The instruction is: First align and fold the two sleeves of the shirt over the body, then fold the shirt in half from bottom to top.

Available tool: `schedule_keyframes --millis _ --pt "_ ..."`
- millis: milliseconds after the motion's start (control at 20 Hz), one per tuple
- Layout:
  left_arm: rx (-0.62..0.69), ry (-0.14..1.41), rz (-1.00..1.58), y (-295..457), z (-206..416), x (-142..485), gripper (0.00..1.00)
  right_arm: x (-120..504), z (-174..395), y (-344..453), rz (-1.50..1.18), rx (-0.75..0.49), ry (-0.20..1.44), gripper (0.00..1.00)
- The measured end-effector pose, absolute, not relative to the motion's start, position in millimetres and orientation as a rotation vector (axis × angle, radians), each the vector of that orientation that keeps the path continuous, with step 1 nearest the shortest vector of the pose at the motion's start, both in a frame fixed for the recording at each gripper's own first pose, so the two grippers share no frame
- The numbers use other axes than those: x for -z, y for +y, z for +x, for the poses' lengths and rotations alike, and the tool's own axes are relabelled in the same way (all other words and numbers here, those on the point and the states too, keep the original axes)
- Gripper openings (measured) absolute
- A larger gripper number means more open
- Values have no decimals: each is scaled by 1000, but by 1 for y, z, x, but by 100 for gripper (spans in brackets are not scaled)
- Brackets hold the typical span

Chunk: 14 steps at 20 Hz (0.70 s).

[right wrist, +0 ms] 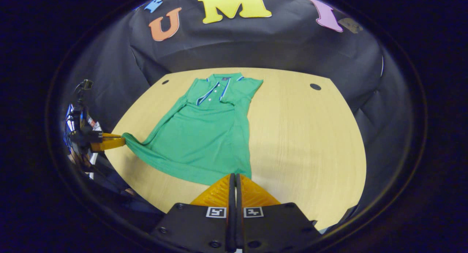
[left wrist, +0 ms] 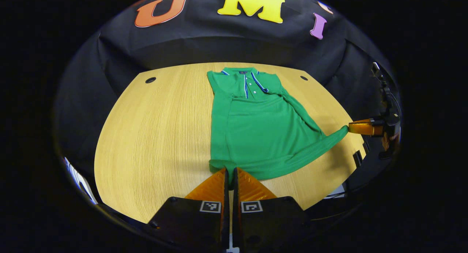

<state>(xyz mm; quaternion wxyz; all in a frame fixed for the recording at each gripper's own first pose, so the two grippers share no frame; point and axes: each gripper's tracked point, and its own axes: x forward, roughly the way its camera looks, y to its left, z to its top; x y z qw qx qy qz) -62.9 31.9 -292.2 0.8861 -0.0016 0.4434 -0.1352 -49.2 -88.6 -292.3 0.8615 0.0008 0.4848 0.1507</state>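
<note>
My left gripper (left wrist: 230, 178) has its jaws pressed together on the near hem of the green shirt (left wrist: 256, 132), at its bottom left corner; a bit of cloth bunches right at the fingertips. My right gripper (right wrist: 234, 183) looks the same: jaws closed tight, pinching the hem at the bottom right corner in the right gripper view.

In the left gripper view the right gripper (left wrist: 362, 128) also sits far off at the table's right edge, pulling a hem corner out into a stretched point. In the right gripper view the left gripper (right wrist: 109, 142) sits at the table's left edge, doing likewise with its corner.

The shirt lies flat on the wooden table (left wrist: 157, 136), collar (left wrist: 241, 72) at the far end toward the booth wall, placket with blue trim facing up. Both sleeves look folded in over the body; the left sleeve (left wrist: 219, 117) runs as a straight strip down the side. Two dark round holes (left wrist: 150, 79) sit in the table's far corners.
</note>
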Motion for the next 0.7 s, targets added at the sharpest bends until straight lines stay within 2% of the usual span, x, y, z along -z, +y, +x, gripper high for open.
schedule_keyframes --millis 700 --pt "272 816 -45 16 42 259 6 265 63 -66 59 -352 912 2"
